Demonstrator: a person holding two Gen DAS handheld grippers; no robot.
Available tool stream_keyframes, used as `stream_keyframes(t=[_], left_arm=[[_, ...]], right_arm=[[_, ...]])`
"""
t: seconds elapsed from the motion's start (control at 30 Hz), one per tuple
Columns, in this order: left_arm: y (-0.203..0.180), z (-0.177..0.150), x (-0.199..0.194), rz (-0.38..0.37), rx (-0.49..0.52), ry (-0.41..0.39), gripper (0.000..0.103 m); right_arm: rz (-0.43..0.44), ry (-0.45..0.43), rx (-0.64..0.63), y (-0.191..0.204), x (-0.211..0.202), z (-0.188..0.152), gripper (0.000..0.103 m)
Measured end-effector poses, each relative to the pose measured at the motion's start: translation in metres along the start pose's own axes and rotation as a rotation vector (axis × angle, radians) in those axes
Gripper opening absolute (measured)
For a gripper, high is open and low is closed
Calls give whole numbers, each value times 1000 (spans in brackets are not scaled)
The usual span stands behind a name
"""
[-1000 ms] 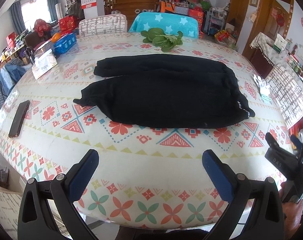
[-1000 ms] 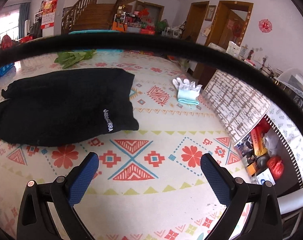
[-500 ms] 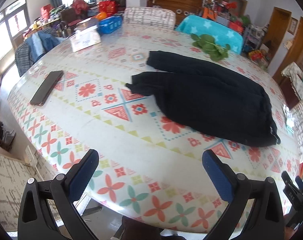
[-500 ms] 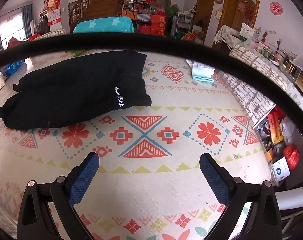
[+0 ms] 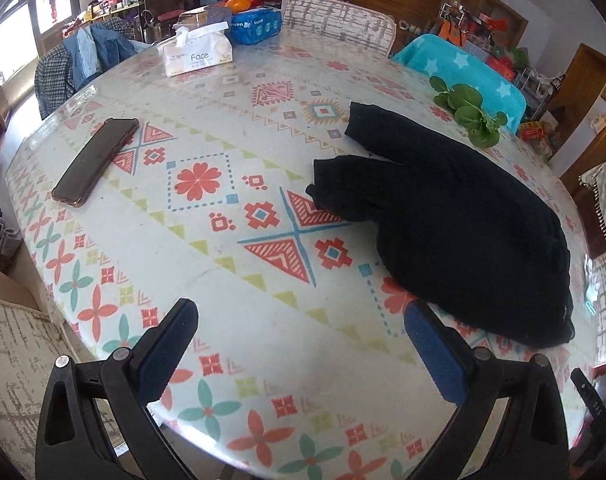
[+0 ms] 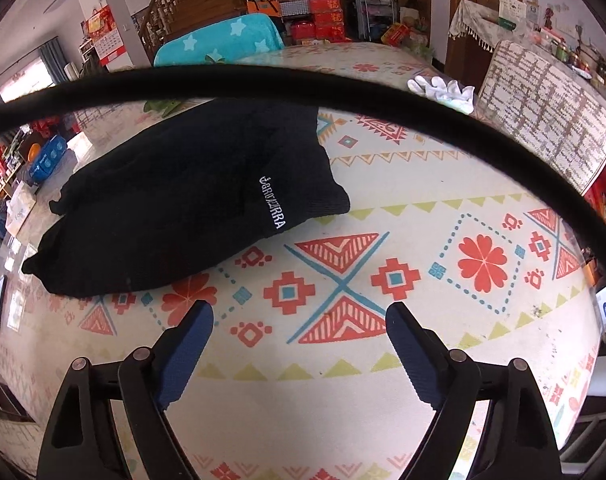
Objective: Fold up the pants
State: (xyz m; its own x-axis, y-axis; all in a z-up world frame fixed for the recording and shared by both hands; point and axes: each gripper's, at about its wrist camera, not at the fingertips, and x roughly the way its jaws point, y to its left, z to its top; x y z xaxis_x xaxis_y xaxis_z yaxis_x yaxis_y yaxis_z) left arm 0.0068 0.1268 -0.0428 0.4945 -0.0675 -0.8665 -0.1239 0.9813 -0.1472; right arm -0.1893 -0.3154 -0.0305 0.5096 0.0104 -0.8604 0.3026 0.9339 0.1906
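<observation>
1. A patterned table (image 5: 231, 248) fills both views, in a cluttered room.
2. Black pants (image 5: 455, 216) lie flat on it, legs toward a phone (image 5: 95, 160).
3. The left gripper (image 5: 299, 344) hovers spread wide, empty.
4. The right gripper (image 6: 299, 340) is likewise spread, just short of the pants' waistband.

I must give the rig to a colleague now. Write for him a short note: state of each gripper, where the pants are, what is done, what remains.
Left gripper: open, empty, above the table near the leg ends.
Right gripper: open, empty, near the waistband.
Black pants: flat on the table, the two legs lying side by side, touched by neither gripper.
Done: no fold across the length is visible.
Left: grasp the pants and fold them.
</observation>
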Motion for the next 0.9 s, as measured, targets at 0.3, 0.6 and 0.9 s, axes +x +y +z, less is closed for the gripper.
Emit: stream_keyframes(t=[0.3, 0.6, 0.9], left_arm=[[0, 50, 66, -178, -102, 103, 103], [-11, 70, 115, -263, -158, 191, 100], [-19, 73, 131, -245, -110, 237, 18]], right_arm=[[115, 71, 125, 0, 24, 32, 91], [184, 119, 289, -16, 53, 48, 91], [217, 134, 335, -10, 81, 65, 79]])
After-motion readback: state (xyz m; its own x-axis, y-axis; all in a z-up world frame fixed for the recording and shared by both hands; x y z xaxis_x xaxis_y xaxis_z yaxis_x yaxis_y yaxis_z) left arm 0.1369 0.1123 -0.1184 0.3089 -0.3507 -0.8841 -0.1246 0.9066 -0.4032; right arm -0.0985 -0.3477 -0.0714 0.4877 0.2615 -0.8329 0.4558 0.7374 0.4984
